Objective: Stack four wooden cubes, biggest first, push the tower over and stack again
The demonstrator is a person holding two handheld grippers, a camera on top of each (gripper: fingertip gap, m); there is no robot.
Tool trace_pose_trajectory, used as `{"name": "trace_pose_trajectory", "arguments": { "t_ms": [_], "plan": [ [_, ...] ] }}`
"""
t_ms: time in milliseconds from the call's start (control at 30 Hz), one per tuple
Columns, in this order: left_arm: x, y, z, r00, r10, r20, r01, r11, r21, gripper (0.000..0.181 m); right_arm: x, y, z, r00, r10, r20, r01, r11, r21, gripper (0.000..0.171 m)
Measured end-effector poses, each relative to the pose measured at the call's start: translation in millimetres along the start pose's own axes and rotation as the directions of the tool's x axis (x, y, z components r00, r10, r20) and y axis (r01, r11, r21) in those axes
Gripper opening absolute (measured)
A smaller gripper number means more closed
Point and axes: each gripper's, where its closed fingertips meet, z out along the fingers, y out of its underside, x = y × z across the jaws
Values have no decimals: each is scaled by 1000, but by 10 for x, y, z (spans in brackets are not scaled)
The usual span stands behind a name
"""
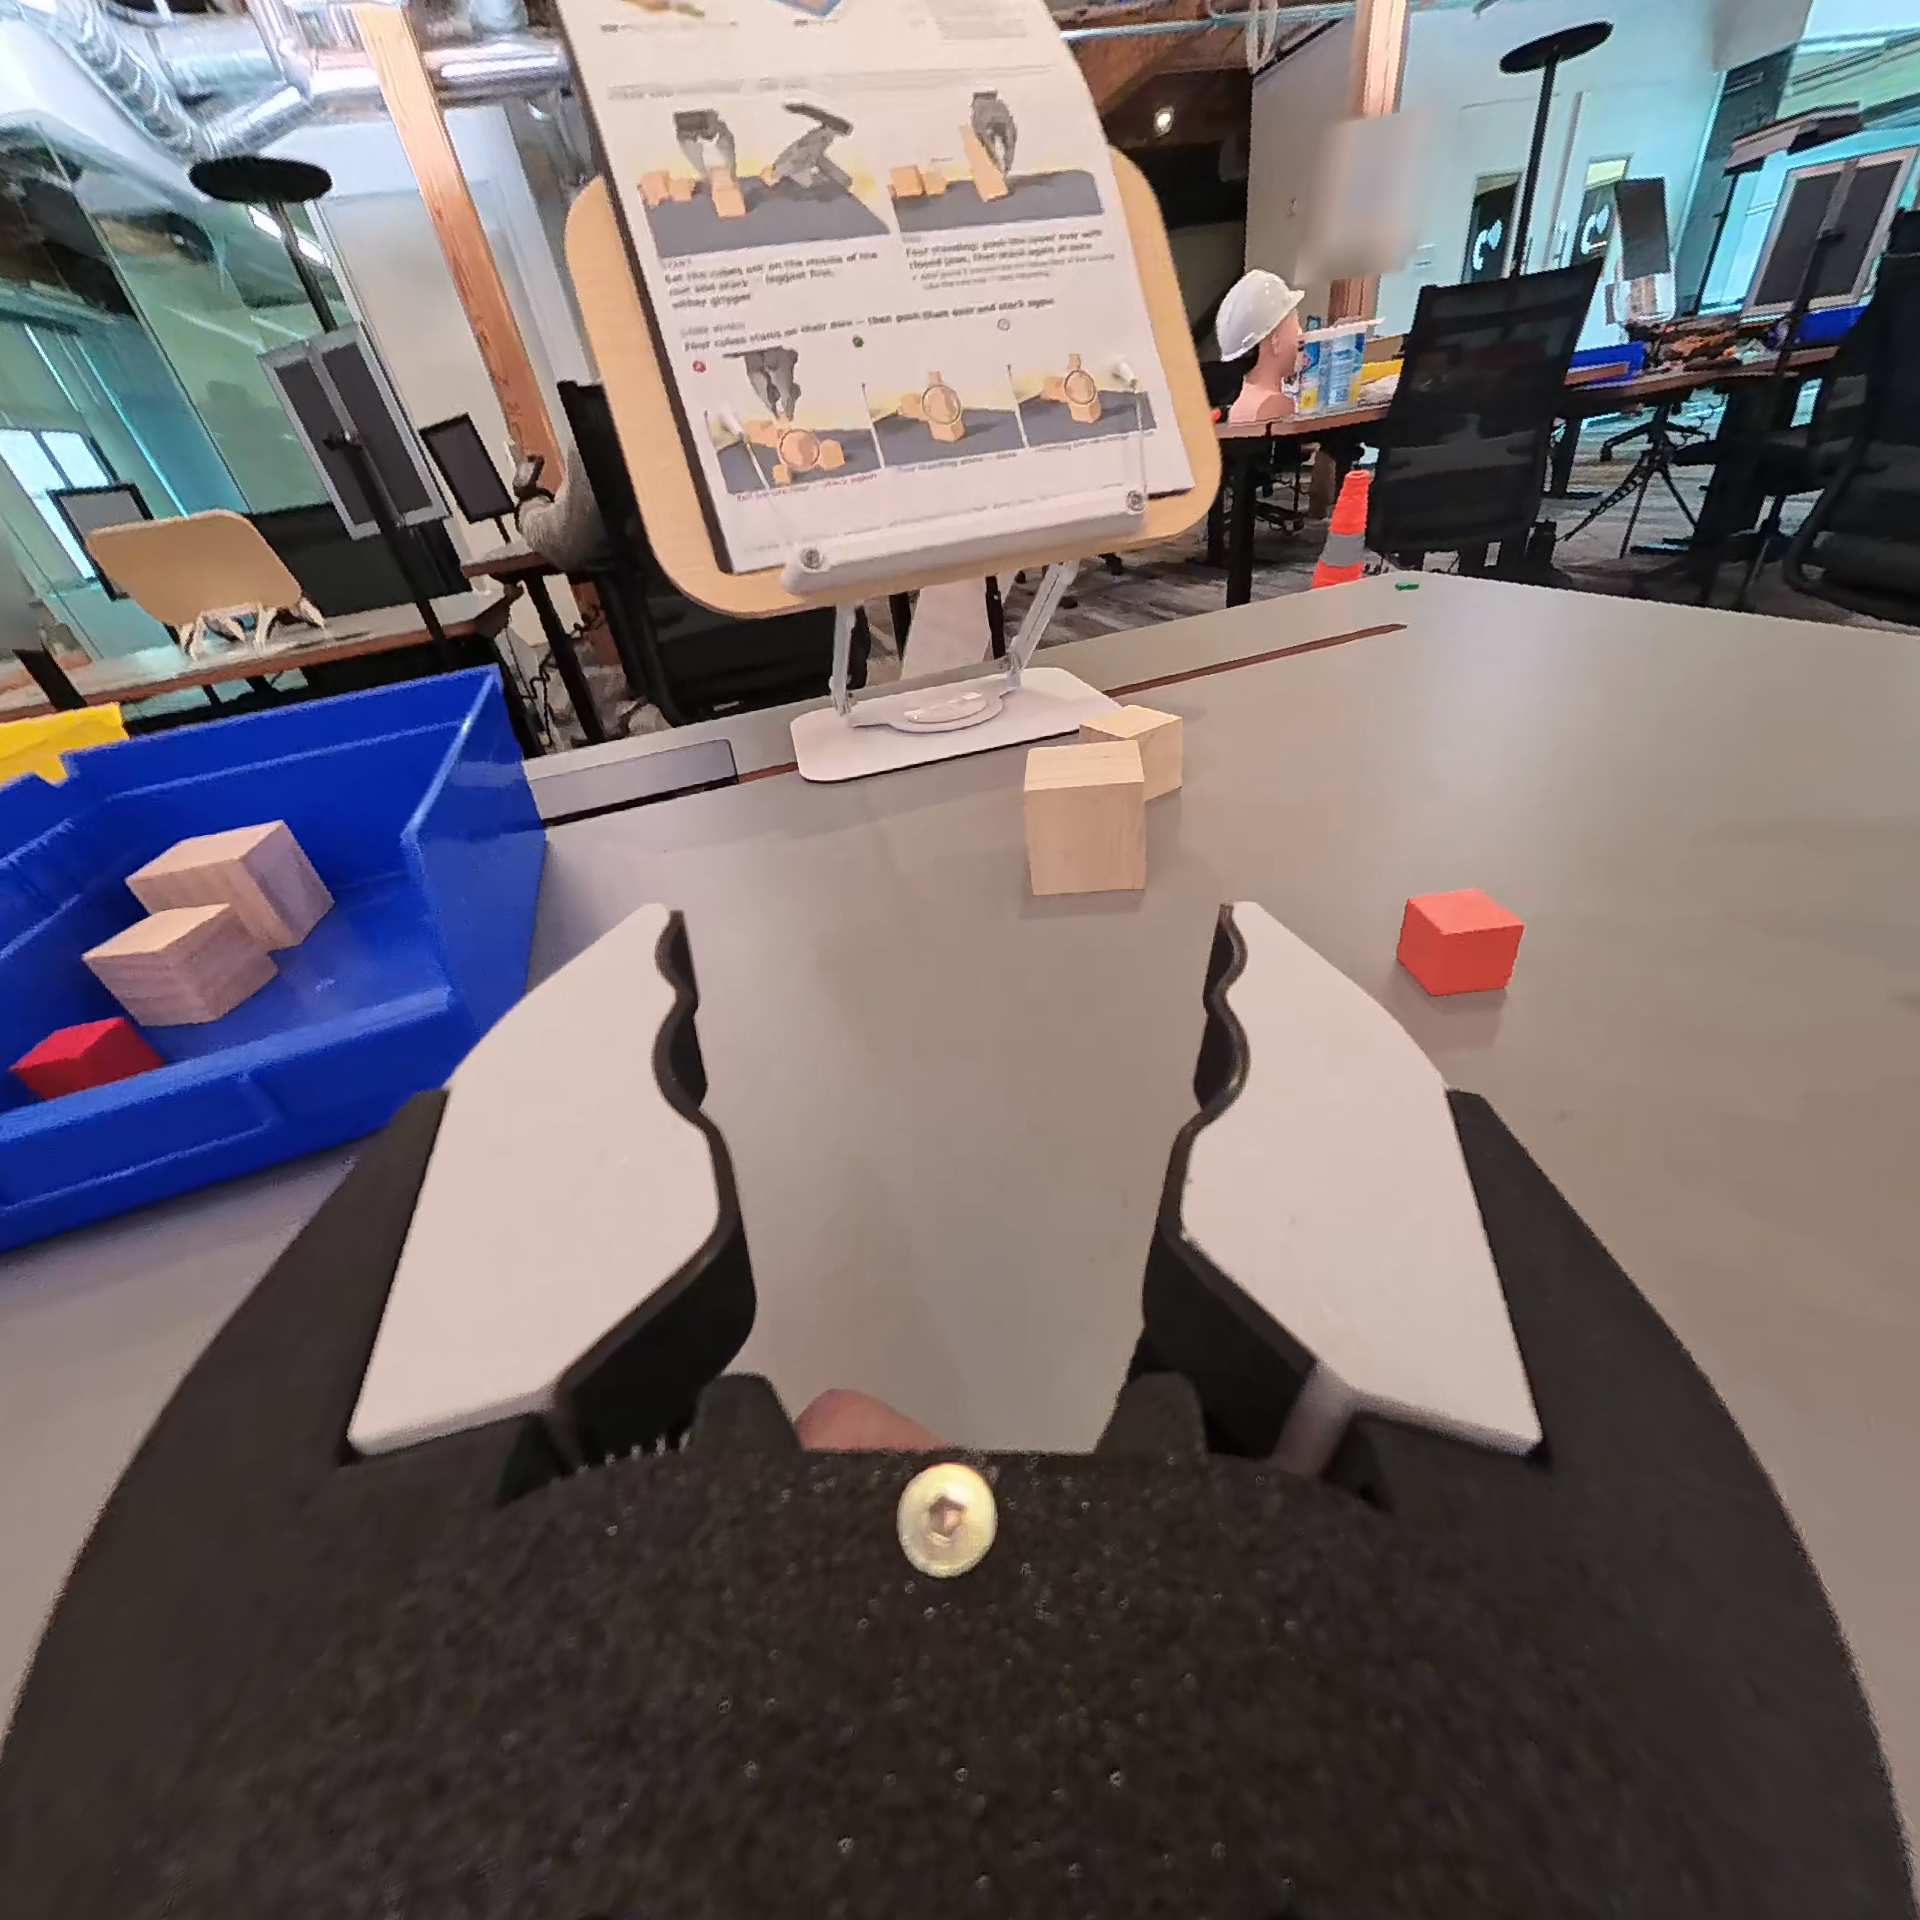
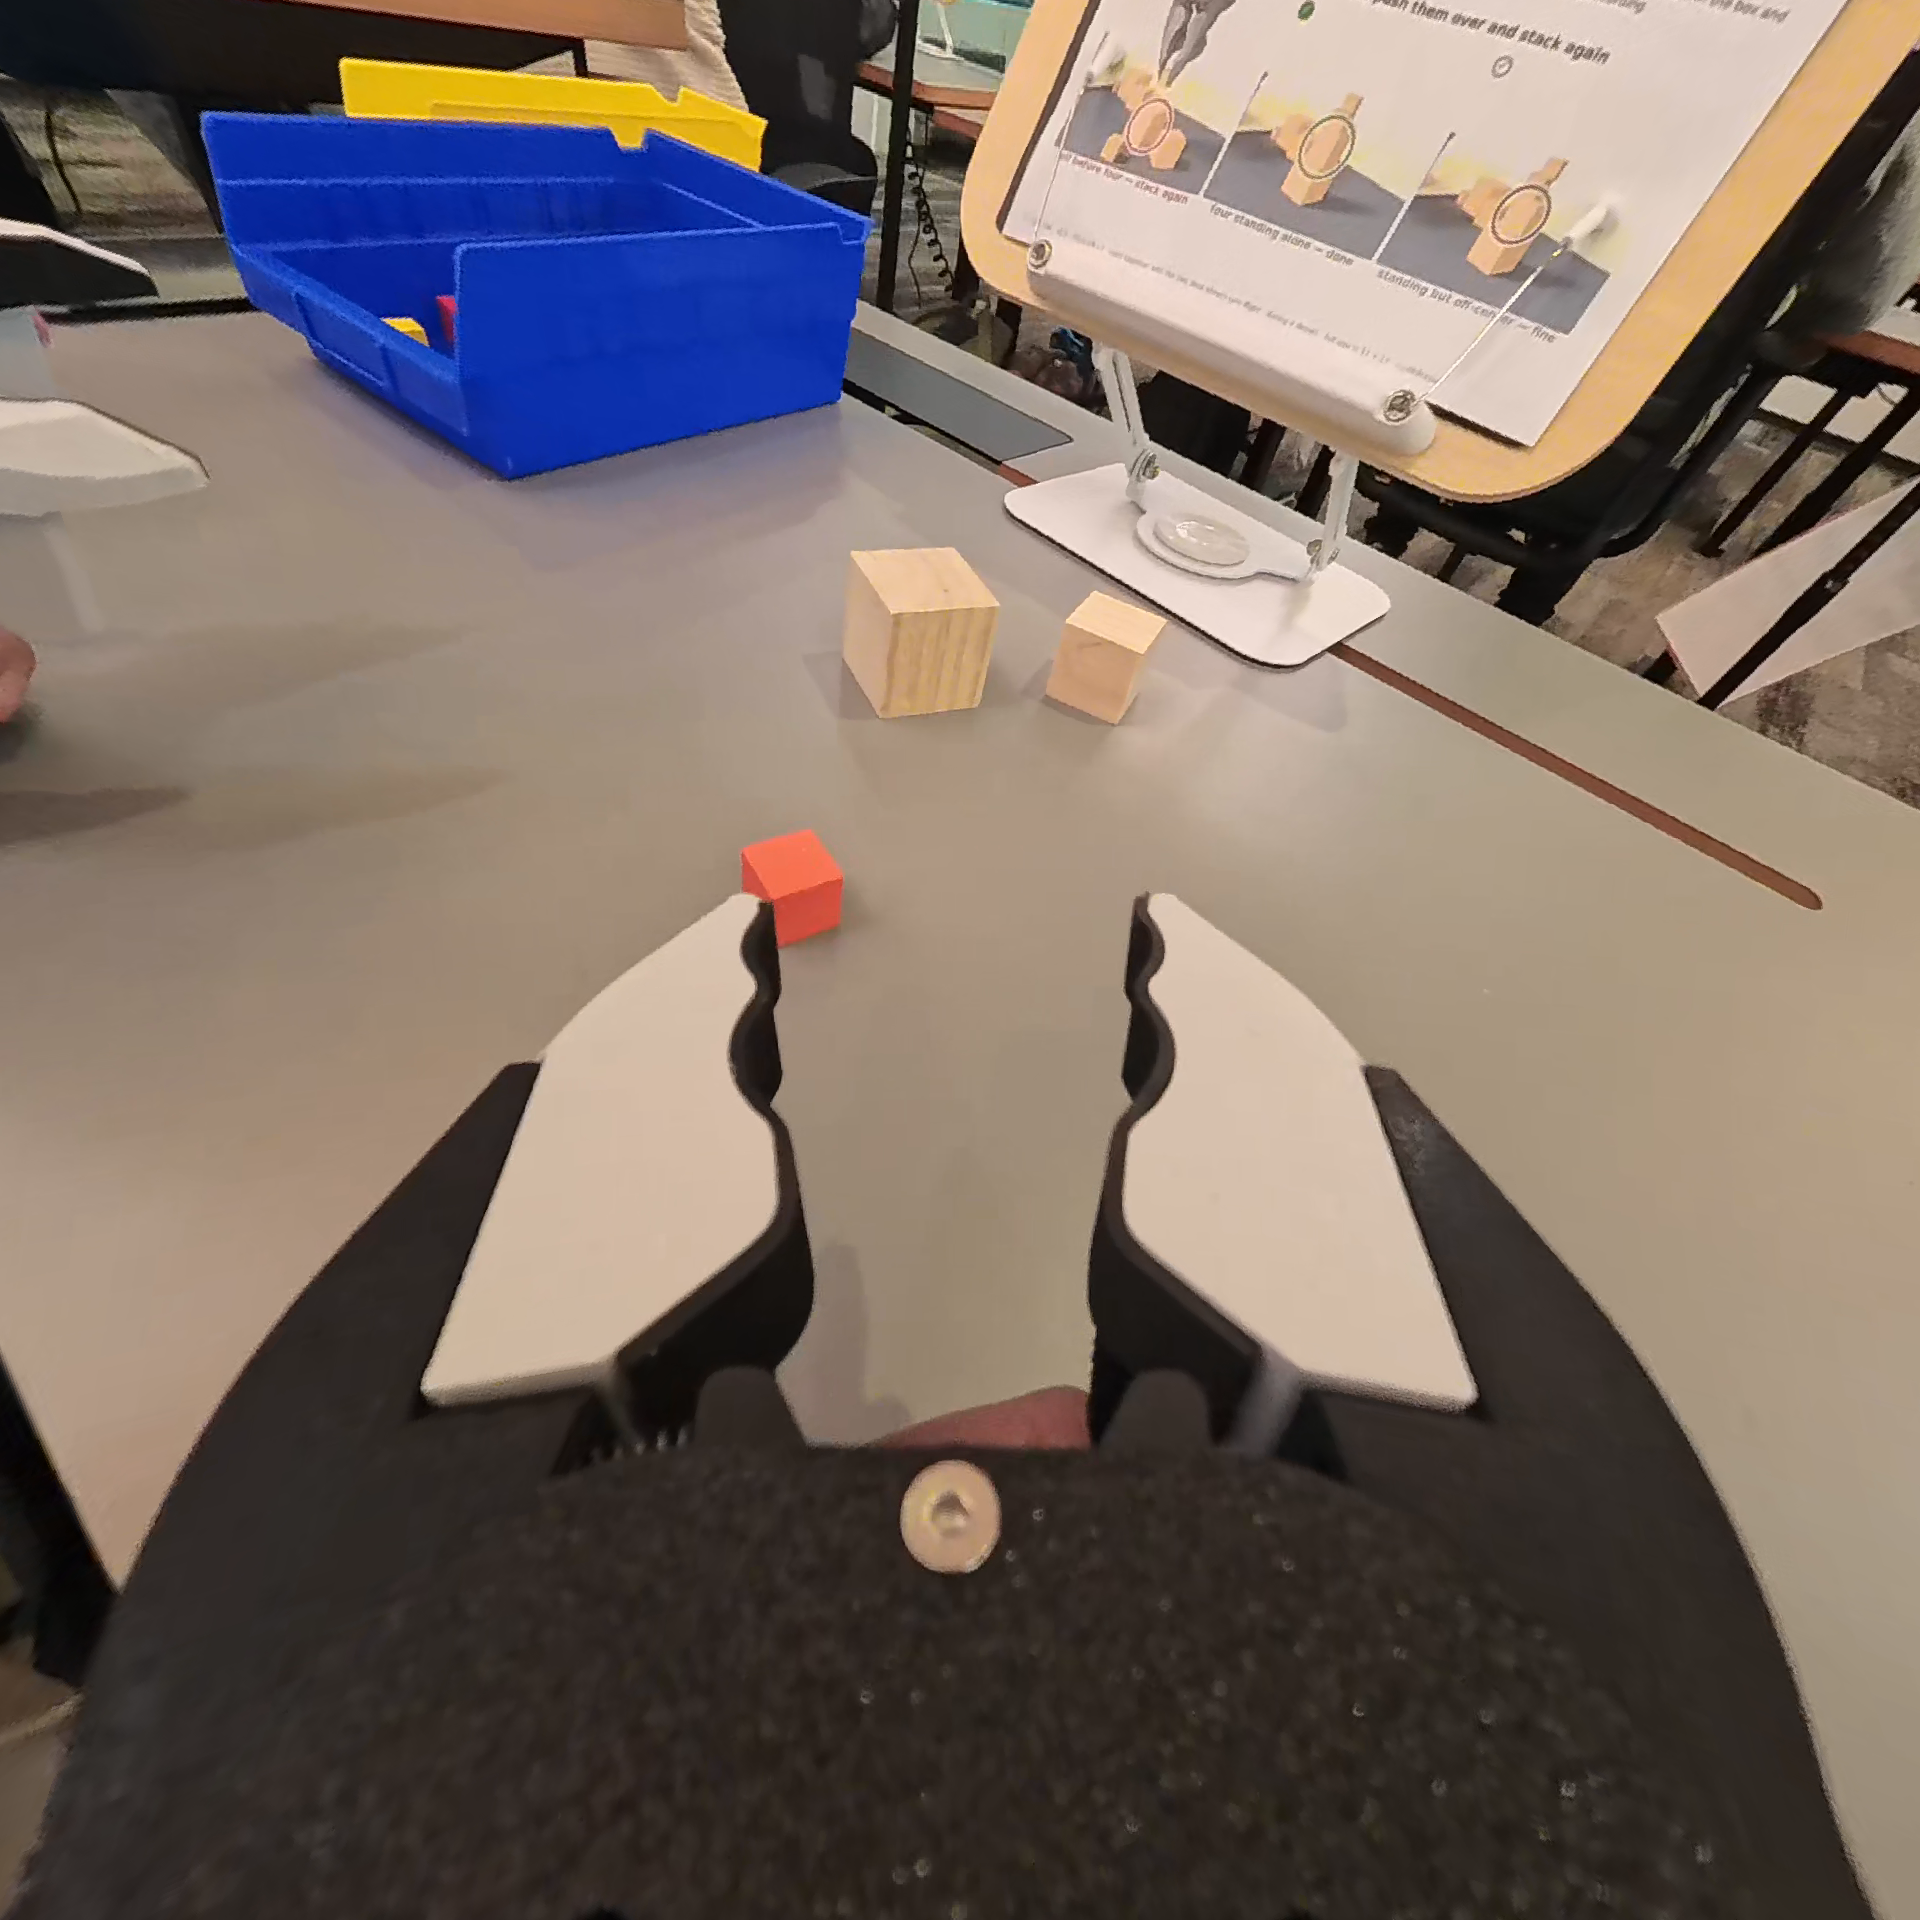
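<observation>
Found left gripper (image 1: pixel 951 940) spread wide, empty. Found right gripper (image 2: pixel 951 925) likewise, empty, low over grey table (image 2: pixel 1455 1039), presumably lining up on red cube (image 2: pixel 795 883) at frame centre. Noted two wooden cubes (image 2: pixel 920 634) unstacked above; more in blue bin (image 1: pixel 312 1081), left edge.

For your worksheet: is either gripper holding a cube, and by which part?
Neither. The left gripper and right gripper are both open and empty.

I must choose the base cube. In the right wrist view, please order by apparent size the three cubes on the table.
1. Large plain wooden cube
2. Small plain wooden cube
3. Red cube; it lies nearer the camera yet looks smallest, so the ranking seems safe.
</observation>
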Motion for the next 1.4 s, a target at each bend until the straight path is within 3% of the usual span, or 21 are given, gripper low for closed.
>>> {"name": "trace_pose_trajectory", "arguments": {
  "t_ms": [400, 667, 1400],
  "plan": [
    [-41, 67, 18, 1000, 23, 19, -22, 998, -52, 92, -48, 68, 183, 998, 53, -26, -54, 998, -11, 74],
    [-151, 132, 15, 998, -55, 36, 58, 994, -97, 91, -108, 125, 278, 986, 164, -38, -165, 986, -34, 76],
    [-199, 280, 105, 986, -108, 124, 132, 969, -207, 94, -139, 155, 278, 994, 102, -42, -104, 993, -58, 74]
  ]
}}
